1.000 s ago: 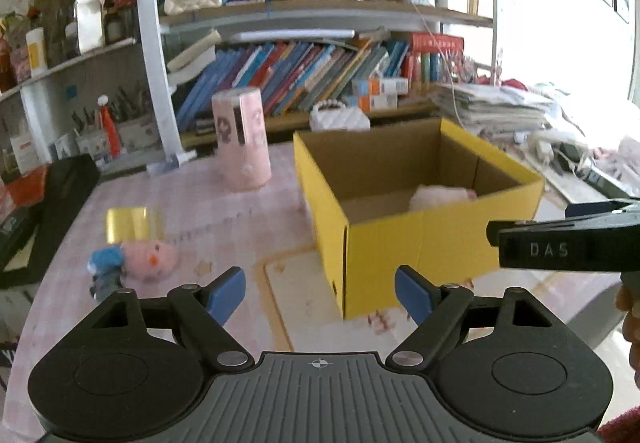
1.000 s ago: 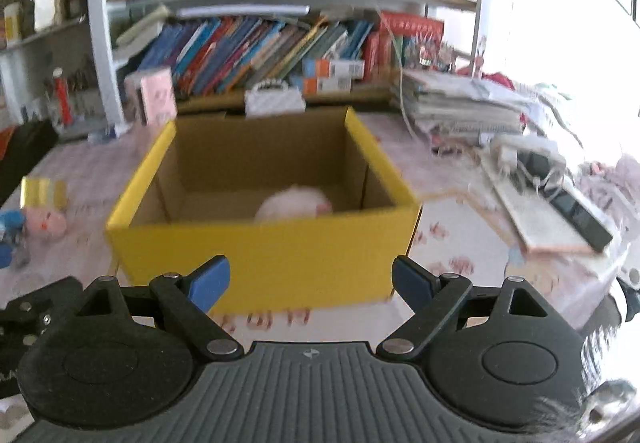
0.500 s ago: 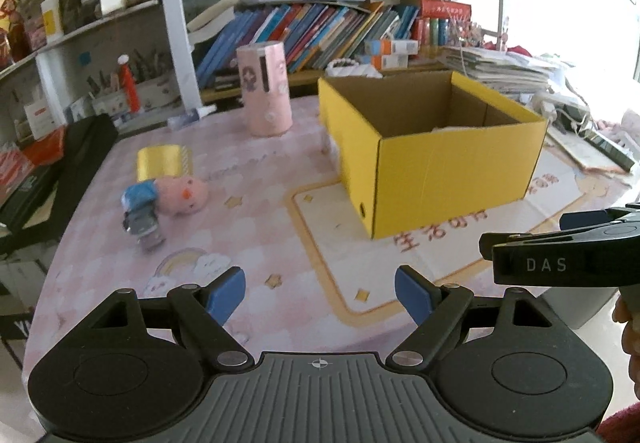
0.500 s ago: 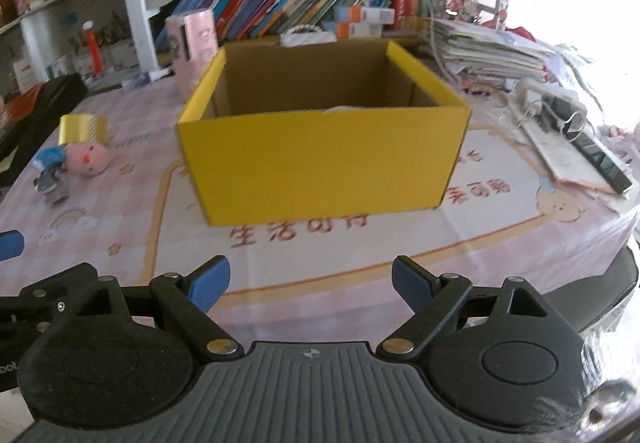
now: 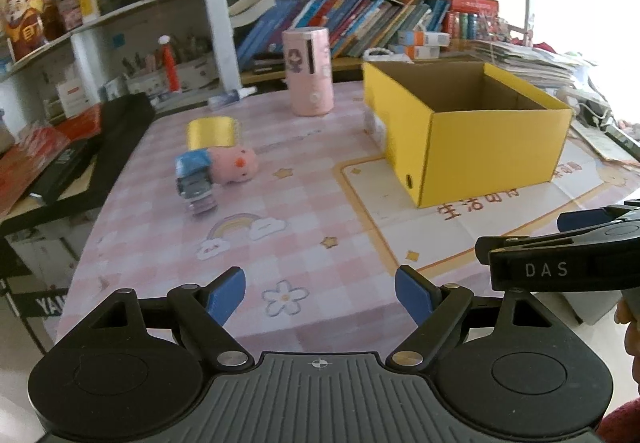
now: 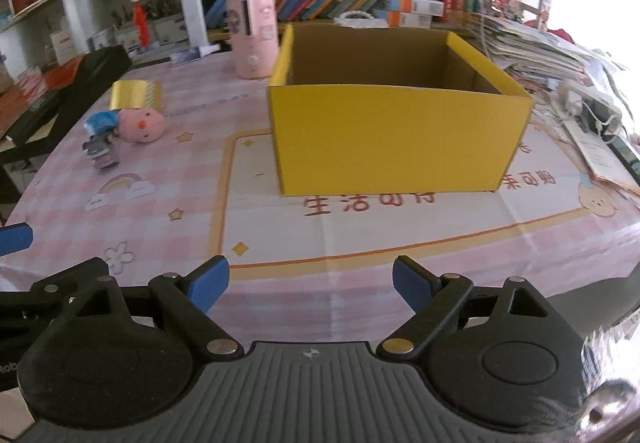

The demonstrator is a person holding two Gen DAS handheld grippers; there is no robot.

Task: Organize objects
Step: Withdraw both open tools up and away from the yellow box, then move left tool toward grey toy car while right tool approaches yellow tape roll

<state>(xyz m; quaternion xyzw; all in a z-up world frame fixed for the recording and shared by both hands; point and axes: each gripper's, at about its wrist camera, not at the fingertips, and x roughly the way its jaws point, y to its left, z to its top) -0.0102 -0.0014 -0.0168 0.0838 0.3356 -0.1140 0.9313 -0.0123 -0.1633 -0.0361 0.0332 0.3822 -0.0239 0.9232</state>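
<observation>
A yellow cardboard box (image 5: 492, 151) (image 6: 392, 143) stands open-topped on the pink checked tablecloth; its inside is hidden from this low angle. To its left lie a pink plush toy (image 5: 234, 165) (image 6: 141, 125), a small blue and grey toy (image 5: 194, 179) (image 6: 100, 141) and a gold tape roll (image 5: 211, 131) (image 6: 136, 94). A pink cylinder (image 5: 308, 71) (image 6: 256, 39) stands behind them. My left gripper (image 5: 320, 293) hangs open and empty over the table's near edge. My right gripper (image 6: 310, 283) is open and empty too, in front of the box.
Crowded bookshelves (image 5: 360, 23) run along the back. A black case (image 5: 92, 147) lies at the table's left edge, and stacked papers and cables (image 6: 560, 59) sit to the right of the box. The right tool's body (image 5: 560, 259) shows at the left view's right side.
Both grippers have drawn back from the box toward the table's near edge. The box looks smaller and its contents have dropped out of sight. Jaws stayed open.
</observation>
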